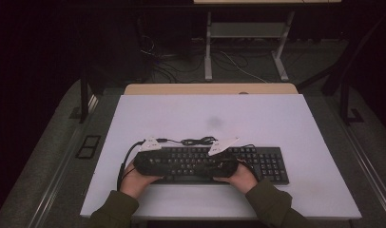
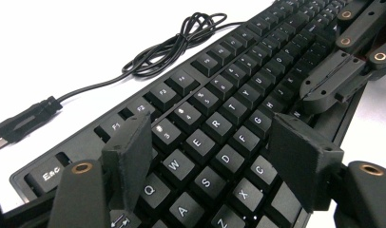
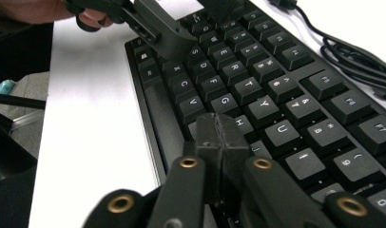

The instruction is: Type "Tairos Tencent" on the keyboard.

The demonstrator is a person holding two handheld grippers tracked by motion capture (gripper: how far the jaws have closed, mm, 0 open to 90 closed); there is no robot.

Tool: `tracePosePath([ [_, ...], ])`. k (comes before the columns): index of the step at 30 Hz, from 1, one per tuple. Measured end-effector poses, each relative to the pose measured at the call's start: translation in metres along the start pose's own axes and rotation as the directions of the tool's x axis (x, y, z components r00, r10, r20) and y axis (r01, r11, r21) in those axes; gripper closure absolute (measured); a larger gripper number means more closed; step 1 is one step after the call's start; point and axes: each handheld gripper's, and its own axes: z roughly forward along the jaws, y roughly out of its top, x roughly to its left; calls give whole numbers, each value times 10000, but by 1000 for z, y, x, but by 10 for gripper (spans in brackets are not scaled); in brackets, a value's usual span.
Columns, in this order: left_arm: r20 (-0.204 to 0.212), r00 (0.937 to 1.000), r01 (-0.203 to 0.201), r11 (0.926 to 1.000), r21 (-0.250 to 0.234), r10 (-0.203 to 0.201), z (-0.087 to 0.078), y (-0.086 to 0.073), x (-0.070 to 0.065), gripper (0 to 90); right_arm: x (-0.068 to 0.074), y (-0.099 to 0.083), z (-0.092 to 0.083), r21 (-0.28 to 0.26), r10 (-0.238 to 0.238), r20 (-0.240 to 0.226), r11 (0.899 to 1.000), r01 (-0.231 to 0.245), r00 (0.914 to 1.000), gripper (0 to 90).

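Black keyboard (image 2: 215, 123), white QWERTY legends

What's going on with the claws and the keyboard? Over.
Left claw open over the letter keys. Right claw shut, tips above the keyboard. Coiled cable behind, not blocking.

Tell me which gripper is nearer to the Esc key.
Left. The left gripper hovers over the keyboard end holding the Esc key; the right gripper sits farther along, mid-keyboard.
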Motion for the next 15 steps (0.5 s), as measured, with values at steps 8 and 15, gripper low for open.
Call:
tracePosePath([
  [8, 171, 9998, -119, 9998, -131, 122, 4, 6, -5, 441, -4, 1, -8, -315, 140, 105, 9994, -136, 9998, 694],
  [15, 106, 9998, -169, 9991, -394, 173, 8, 13, -8, 652, -12, 0, -15, -566, 391, 246, 9977, -377, 9989, 511],
])
